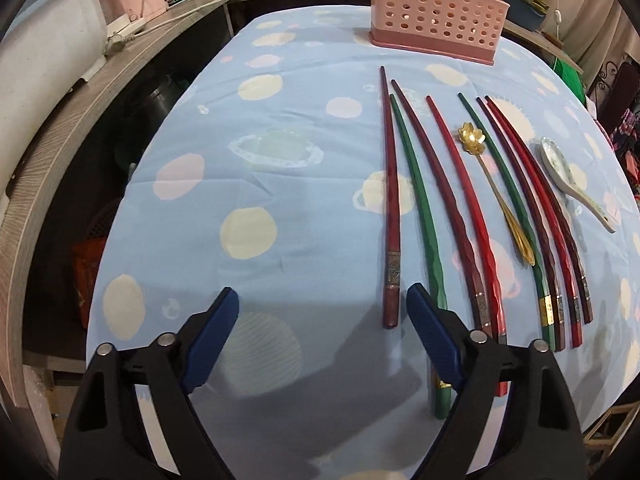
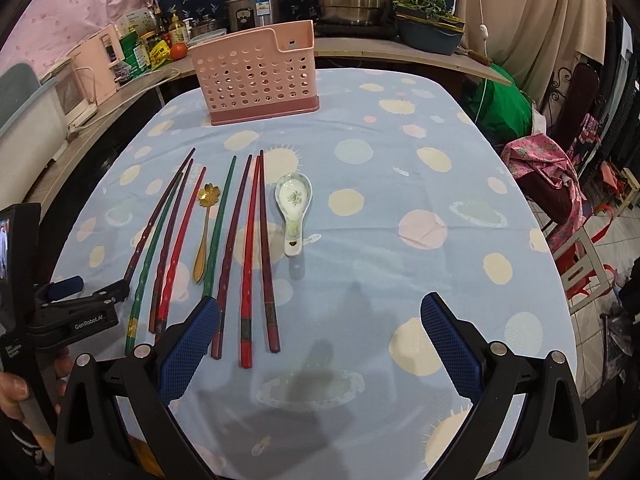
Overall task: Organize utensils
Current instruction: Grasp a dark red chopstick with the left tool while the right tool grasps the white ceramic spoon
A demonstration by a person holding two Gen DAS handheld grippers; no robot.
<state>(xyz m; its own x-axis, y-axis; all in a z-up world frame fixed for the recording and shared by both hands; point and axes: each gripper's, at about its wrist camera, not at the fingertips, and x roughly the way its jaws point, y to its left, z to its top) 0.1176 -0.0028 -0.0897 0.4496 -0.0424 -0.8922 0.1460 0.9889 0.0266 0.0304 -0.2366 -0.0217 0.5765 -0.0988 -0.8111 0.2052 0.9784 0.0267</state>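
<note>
While both your grippers, left point(image 1: 322, 304) and right point(image 2: 320, 312), hover spread and empty, the chopsticks point(image 2: 224, 248) lie packed together short of the holder point(image 2: 256, 80); you risk pinching two.

In the left wrist view we lose the near ends of a green chopstick point(image 1: 420, 208) and a red chopstick point(image 1: 464, 184) behind the left gripper point(image 1: 322, 304). The holder point(image 1: 436, 8) is cut off at the top, so we can't see inside.
</note>
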